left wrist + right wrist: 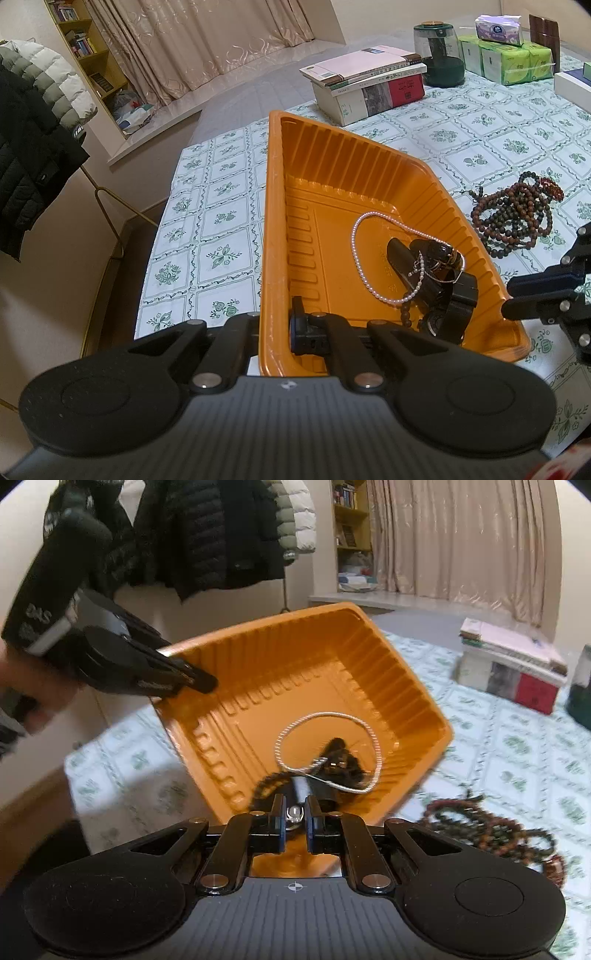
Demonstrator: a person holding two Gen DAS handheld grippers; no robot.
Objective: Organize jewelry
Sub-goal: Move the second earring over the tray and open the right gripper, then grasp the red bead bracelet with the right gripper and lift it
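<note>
My left gripper (275, 325) is shut on the near wall of an orange plastic tray (275, 206), one finger inside and one outside. The tray holds a white pearl necklace (360, 258), a black watch (443, 284) and a dark bead strand. A pile of brown and dark bead bracelets (513, 218) lies on the tablecloth to the tray's right. My right gripper (294, 818) hangs over the tray's edge (439, 738), jaws nearly closed around a small silver piece (294, 814). The left gripper also shows in the right wrist view (192, 679).
A stack of books (369, 85), a dark green jar (439, 59) and tissue packs (509, 59) stand at the far side of the table. The table's left edge (166, 206) drops to the floor. Jackets (33, 147) hang on a rack at left.
</note>
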